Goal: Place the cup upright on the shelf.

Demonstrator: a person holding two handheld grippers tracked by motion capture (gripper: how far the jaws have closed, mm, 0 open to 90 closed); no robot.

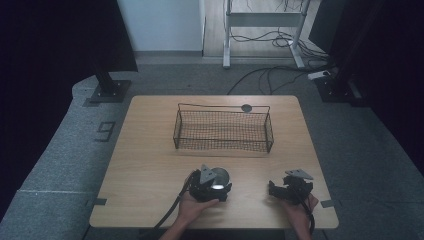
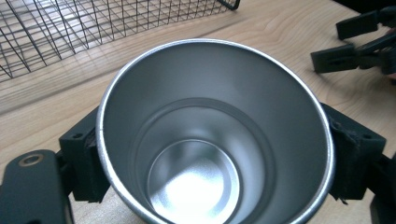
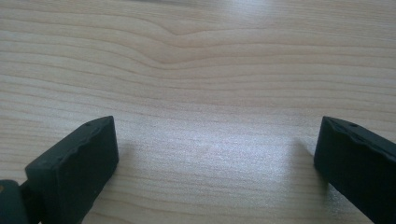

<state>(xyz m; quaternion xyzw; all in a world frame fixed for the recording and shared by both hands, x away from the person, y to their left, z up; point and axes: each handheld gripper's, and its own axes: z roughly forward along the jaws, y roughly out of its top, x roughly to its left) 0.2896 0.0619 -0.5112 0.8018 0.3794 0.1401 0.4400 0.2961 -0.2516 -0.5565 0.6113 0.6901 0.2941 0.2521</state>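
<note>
A shiny steel cup point(image 2: 210, 140) stands upright and empty between the jaws of my left gripper point(image 2: 215, 154), which is shut on its sides. From above, the cup point(image 1: 220, 176) and the left gripper point(image 1: 210, 186) sit near the table's front edge, just left of centre. My right gripper point(image 1: 280, 189) rests at the front right, open, jaws wide apart over bare wood point(image 3: 215, 154). A black wire basket point(image 1: 223, 131) stands empty at the table's middle back.
The wooden table point(image 1: 150, 165) has bare wood to the left of the cup. A small round grommet point(image 1: 246, 107) sits behind the basket. The right gripper point(image 2: 359, 46) lies close to the cup's right. Cables and stand legs are on the floor beyond.
</note>
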